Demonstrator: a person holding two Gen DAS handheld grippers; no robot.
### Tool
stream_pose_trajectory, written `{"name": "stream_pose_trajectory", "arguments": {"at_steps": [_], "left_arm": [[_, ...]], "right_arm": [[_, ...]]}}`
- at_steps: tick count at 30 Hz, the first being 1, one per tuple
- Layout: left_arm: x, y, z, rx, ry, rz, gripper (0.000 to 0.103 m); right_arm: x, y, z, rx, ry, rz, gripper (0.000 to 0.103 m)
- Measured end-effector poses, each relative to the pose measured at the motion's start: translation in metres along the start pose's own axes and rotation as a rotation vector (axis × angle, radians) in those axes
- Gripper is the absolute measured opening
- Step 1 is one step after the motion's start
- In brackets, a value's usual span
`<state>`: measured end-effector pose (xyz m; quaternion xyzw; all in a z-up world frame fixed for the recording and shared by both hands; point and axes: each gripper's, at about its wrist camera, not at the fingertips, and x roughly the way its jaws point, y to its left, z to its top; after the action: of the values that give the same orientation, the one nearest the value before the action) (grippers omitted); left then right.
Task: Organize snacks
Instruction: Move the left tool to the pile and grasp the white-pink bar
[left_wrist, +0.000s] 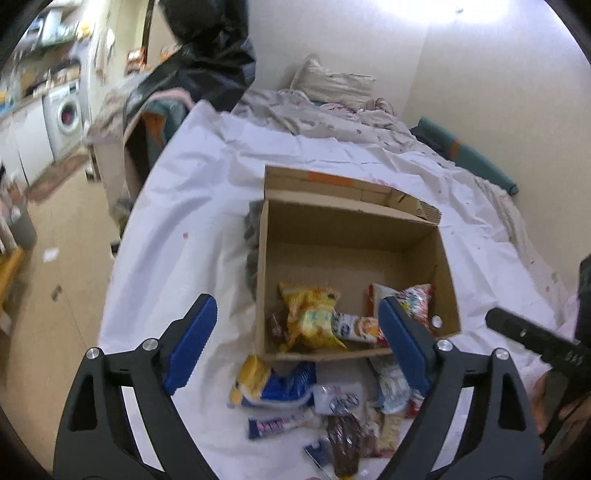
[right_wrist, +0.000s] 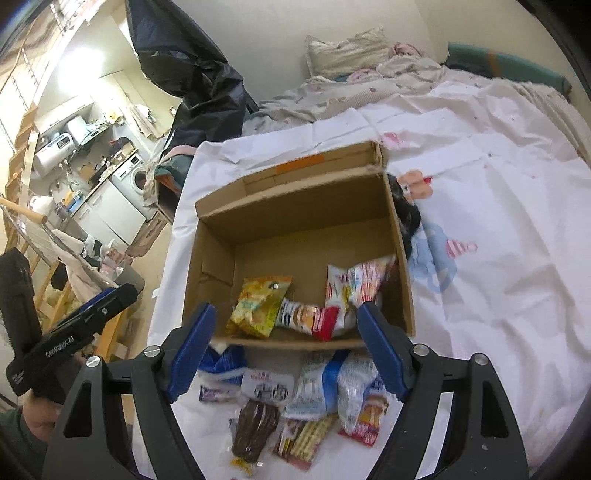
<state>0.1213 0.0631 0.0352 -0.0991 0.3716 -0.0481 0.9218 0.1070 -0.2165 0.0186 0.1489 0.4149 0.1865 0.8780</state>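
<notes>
The snack packets (right_wrist: 295, 413) lay in a loose heap on the white sheet (right_wrist: 498, 295), just under and between the jaws of the right gripper (right_wrist: 286, 350). A few more packets, like the yellow bag (right_wrist: 258, 306), were already inside the cardboard box (right_wrist: 214, 266), which sat just past the fingertips of both grippers.

The packets looked light, soft and crinkly. Their shiny wrappers would likely be slippery, and the chips or biscuits inside could crack if squeezed hard. A flat sealed edge or a puffy middle seemed the best place to pinch, gently. The brown packet (right_wrist: 255, 428) lay nearest the right jaws and looked easy to reach.

Both grippers were held above the pile, pointing forward and down toward the box. The right gripper's jaws were wide apart and held nothing. The left gripper (left_wrist: 297, 345) also had its jaws wide apart and empty, with the blue and yellow bag (left_wrist: 269, 387) below them.
</notes>
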Motion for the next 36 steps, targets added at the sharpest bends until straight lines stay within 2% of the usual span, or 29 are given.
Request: {"name": "stream_pose_trajectory", "arguments": {"at_steps": [3, 5, 8, 10, 14, 17, 20, 24, 26, 28, 31, 32, 33, 35, 36], "left_arm": [[-0.013, 0.01, -0.008, -0.028, -0.007, 0.034, 0.089], [-0.019, 0.017, -0.016, -0.041, -0.01, 0.074, 0.096], [-0.016, 0.027, -0.025, -0.065, 0.023, 0.122, 0.098], [-0.01, 0.036, -0.03, -0.095, 0.067, 0.108, 0.098], [0.009, 0.043, -0.046, -0.115, 0.182, 0.116, 0.098], [0.027, 0.044, -0.061, -0.154, 0.279, 0.091, 0.098], [0.048, 0.046, -0.076, -0.198, 0.375, 0.104, 0.096], [0.079, 0.038, -0.091, -0.189, 0.5, 0.11, 0.093], [0.09, 0.032, -0.095, -0.151, 0.525, 0.129, 0.093], [0.102, 0.012, -0.096, 0.007, 0.588, 0.134, 0.084], [0.112, -0.021, -0.101, 0.284, 0.68, 0.077, 0.084], [0.115, -0.026, -0.103, 0.333, 0.701, 0.07, 0.082], [0.121, -0.028, -0.106, 0.372, 0.726, 0.062, 0.074], [0.131, -0.025, -0.112, 0.365, 0.776, 0.035, 0.063], [0.136, -0.026, -0.116, 0.367, 0.792, 0.011, 0.053]], "right_arm": [[-0.007, -0.001, -0.013, -0.011, 0.024, 0.002, 0.082], [-0.009, -0.001, -0.021, -0.022, 0.043, 0.0, 0.082], [-0.01, -0.008, -0.036, -0.012, 0.076, -0.019, 0.082], [-0.008, -0.016, -0.045, 0.029, 0.115, -0.011, 0.082], [-0.004, -0.026, -0.052, 0.116, 0.138, 0.021, 0.082], [0.004, -0.026, -0.053, 0.138, 0.147, 0.014, 0.082], [0.017, -0.026, -0.052, 0.146, 0.172, 0.002, 0.082], [0.031, -0.028, -0.053, 0.168, 0.211, -0.007, 0.082], [0.033, -0.027, -0.055, 0.177, 0.222, -0.006, 0.082], [0.033, -0.027, -0.054, 0.184, 0.223, 0.003, 0.082], [0.032, -0.025, -0.054, 0.18, 0.222, 0.006, 0.082], [0.032, -0.024, -0.054, 0.177, 0.225, 0.009, 0.082], [0.032, -0.024, -0.054, 0.177, 0.227, 0.013, 0.082], [0.031, -0.024, -0.054, 0.182, 0.231, 0.028, 0.082], [0.031, -0.024, -0.053, 0.183, 0.229, 0.029, 0.082]]}}
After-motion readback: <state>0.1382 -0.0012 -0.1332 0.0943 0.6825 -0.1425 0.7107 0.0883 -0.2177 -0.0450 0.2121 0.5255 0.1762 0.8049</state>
